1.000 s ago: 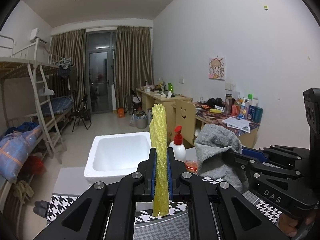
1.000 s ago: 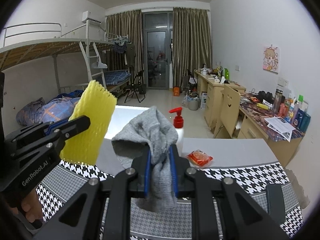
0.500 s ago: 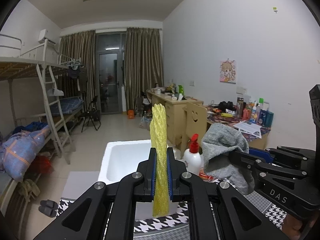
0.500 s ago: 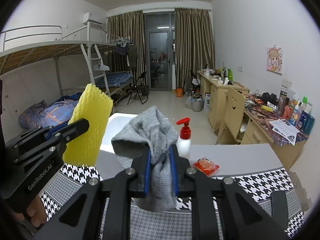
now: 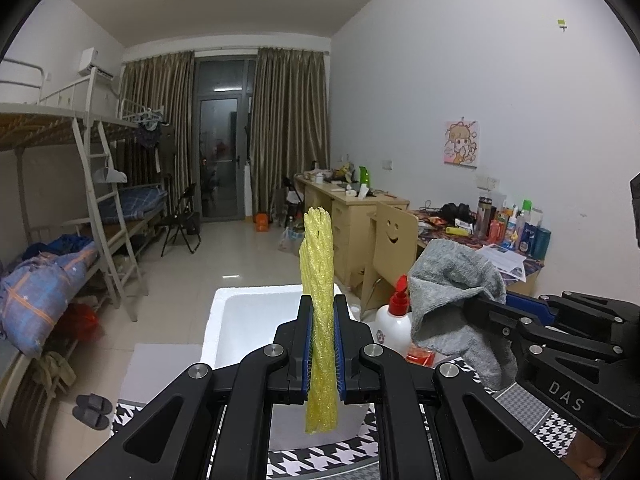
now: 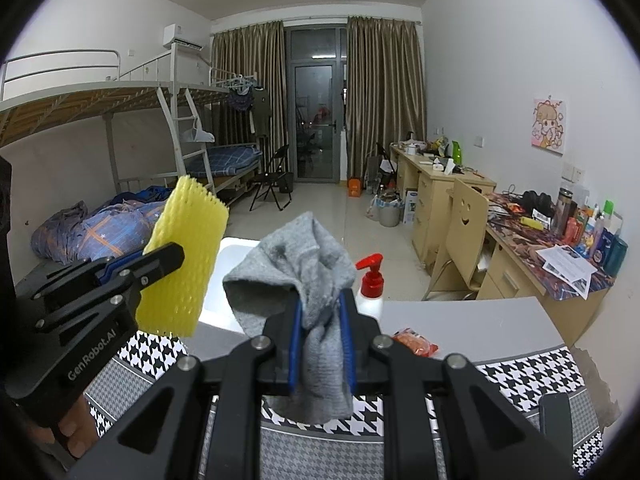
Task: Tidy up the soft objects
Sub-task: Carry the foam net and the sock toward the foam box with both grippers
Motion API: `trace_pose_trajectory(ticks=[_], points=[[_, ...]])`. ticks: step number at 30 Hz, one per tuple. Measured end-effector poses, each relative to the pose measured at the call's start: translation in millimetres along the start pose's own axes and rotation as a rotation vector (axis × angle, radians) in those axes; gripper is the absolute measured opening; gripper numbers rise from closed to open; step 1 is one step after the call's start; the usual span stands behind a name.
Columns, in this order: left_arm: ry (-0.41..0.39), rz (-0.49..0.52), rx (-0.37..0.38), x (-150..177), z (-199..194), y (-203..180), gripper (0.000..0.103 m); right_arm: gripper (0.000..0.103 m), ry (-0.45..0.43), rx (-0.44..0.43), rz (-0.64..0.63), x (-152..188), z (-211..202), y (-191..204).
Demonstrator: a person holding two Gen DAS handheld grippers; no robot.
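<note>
The left tool (image 5: 322, 344) is clamped on a yellow foam net (image 5: 319, 280), its long axis upright. The right tool (image 6: 322, 344) is clamped on a bunched grey cloth (image 6: 304, 264), ends hanging down.

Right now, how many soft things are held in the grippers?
2. The yellow foam net is clamped in the left gripper; the grey cloth is clamped in the right gripper. Other soft items may be out of view.

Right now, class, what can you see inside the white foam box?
The white foam box shows bare white inner walls; nothing visible inside. Its floor and near part are covered by the left hand-held gripper and its yellow foam net.
</note>
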State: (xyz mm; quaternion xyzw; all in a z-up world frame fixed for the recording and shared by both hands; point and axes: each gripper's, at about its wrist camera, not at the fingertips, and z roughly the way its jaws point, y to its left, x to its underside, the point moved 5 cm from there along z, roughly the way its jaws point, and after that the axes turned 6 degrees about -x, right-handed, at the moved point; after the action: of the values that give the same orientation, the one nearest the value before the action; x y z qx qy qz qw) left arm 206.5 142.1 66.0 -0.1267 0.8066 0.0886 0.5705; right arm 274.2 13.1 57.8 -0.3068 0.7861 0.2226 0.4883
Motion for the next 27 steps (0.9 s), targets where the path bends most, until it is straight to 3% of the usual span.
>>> trace_pose_trajectory(ticks=[18,27], points=[[0.035,-0.001,-0.036,-6,30,13,0.010,0.022,0.022,-0.016,0.002,-12,21,4],[0.106,-0.019,-0.014,-3,57,21,0.010,0.022,0.030,-0.008,0.012,-13,29,-3]])
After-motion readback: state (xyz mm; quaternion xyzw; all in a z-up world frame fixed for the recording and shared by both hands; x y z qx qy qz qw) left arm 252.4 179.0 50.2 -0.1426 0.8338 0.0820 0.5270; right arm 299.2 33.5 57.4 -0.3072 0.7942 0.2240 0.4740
